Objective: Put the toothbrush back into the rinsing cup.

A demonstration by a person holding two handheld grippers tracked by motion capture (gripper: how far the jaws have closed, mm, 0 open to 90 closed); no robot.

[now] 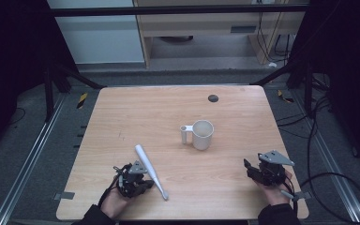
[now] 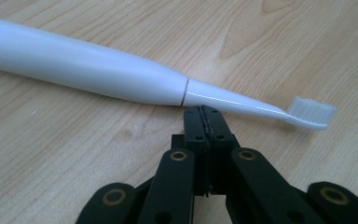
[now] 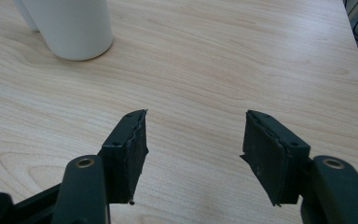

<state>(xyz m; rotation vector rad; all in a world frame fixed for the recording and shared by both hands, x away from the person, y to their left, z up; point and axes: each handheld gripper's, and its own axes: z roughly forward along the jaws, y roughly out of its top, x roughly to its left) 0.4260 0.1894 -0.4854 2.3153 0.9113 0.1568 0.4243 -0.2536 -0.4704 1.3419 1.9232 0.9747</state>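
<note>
Toothbrush (image 2: 98,70) flat on table (image 1: 136,117), near front-left edge, brush head toward person. Left gripper (image 2: 203,112) fingers pressed together, empty, tips just short of toothbrush neck. Right gripper (image 3: 193,140) fingers wide apart, empty, cup (image 3: 70,28) ahead.

Risks:
- closed fingers nudge toothbrush, round handle rolls
- thin neck slips if pinched there
- tall cup tips if bumped

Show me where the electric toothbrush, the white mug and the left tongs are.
electric toothbrush (image 1: 146,165): high view, on its white handle.
white mug (image 1: 202,136): high view, on its outer wall.
left tongs (image 2: 204,112): left gripper view, at the tips of the shut jaws, just short of the brush neck.
</note>
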